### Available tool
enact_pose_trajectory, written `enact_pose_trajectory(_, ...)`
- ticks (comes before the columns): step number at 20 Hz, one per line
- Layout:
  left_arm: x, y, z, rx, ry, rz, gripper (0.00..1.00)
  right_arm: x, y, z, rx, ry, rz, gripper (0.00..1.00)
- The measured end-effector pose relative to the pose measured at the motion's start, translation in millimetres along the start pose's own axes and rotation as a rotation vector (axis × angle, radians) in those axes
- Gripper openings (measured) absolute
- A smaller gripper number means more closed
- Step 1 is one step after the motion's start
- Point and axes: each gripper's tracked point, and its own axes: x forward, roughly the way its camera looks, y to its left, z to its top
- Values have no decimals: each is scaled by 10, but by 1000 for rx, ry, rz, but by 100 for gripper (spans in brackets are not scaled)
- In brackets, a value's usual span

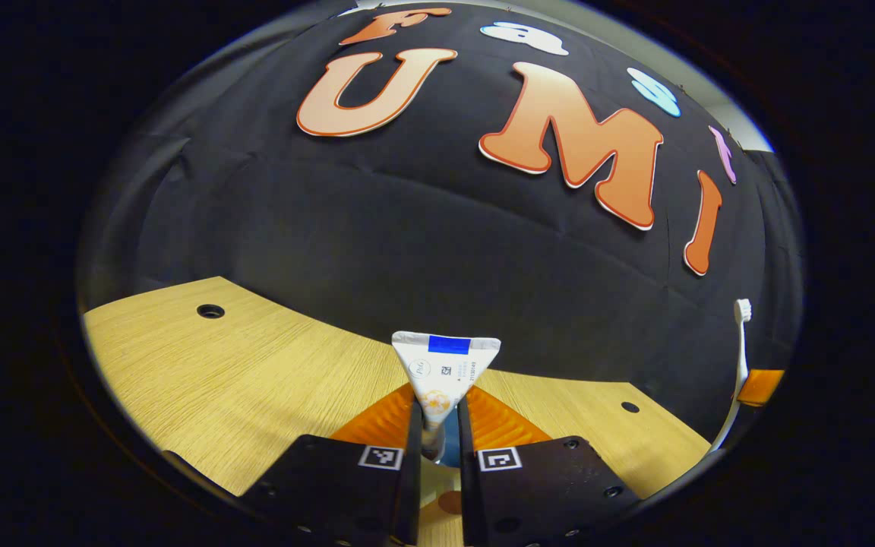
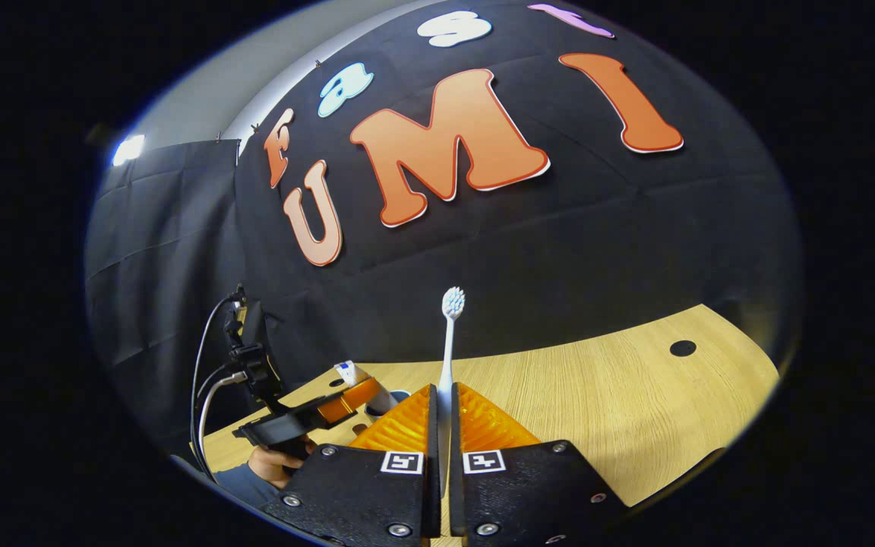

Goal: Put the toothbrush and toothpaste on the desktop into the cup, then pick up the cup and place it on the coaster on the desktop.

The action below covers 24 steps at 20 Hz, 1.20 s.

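My left gripper (image 1: 441, 410) is shut on a white toothpaste tube (image 1: 445, 368), held above the table with its flat crimped end pointing up. Just below the tube, between the fingers, a bit of a blue cup (image 1: 450, 450) shows, mostly hidden. My right gripper (image 2: 443, 399) is shut on the handle of a white toothbrush (image 2: 449, 342), which stands upright with its bristle head on top. The right gripper view has the left gripper (image 2: 331, 410) farther off at the left with the toothpaste tube (image 2: 350, 374) over the cup's blue rim (image 2: 399, 394). The left gripper view has the toothbrush (image 1: 742, 349) at its right edge.
The wooden table (image 1: 240, 380) has round cable holes (image 1: 210, 311), (image 2: 683, 348). A hand (image 2: 278, 460) holds the left gripper, with cables (image 2: 206, 365) rising behind it. A small brown round patch (image 1: 450, 502) lies on the table under the left fingers. Black cloth walls stand behind.
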Motion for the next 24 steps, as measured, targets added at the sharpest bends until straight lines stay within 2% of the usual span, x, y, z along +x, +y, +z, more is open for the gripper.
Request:
enact_pose_trajectory(2, -63, -61, -54, 6, 39, -24, 28, -13, 41, 27, -7, -8, 7, 5)
enact_pose_trajectory(3, -106, -87, -8, 15, 32, -33, 36, -3, 56, 33, -14, -11, 7, 5)
enact_pose_trajectory(4, -180, -122, 7, 38, 24, -35, 51, 3, 70, 32, -20, -13, 9, 5)
enact_pose_trajectory(5, -240, -151, 56, 67, 9, -34, 62, 12, 114, 46, -22, -20, 13, 5)
enact_pose_trajectory(6, -308, -173, 126, 94, -8, -33, 80, 26, 152, 75, -19, -30, 20, 5)
enact_pose_trajectory(8, -472, -170, 219, 118, -38, -25, 83, 66, 227, 128, -15, -58, 32, 5)
enact_pose_trajectory(10, -637, -117, 315, 122, -67, -11, 95, 119, 275, 194, -30, -98, 37, 5)
enact_pose_trajectory(16, -1014, 52, 275, 197, -83, 52, 98, 339, 460, 329, -26, -206, 65, 5)
enact_pose_trajectory(24, -1254, 256, 129, 182, -44, 61, 98, 783, 659, 287, -12, -309, 71, 5)
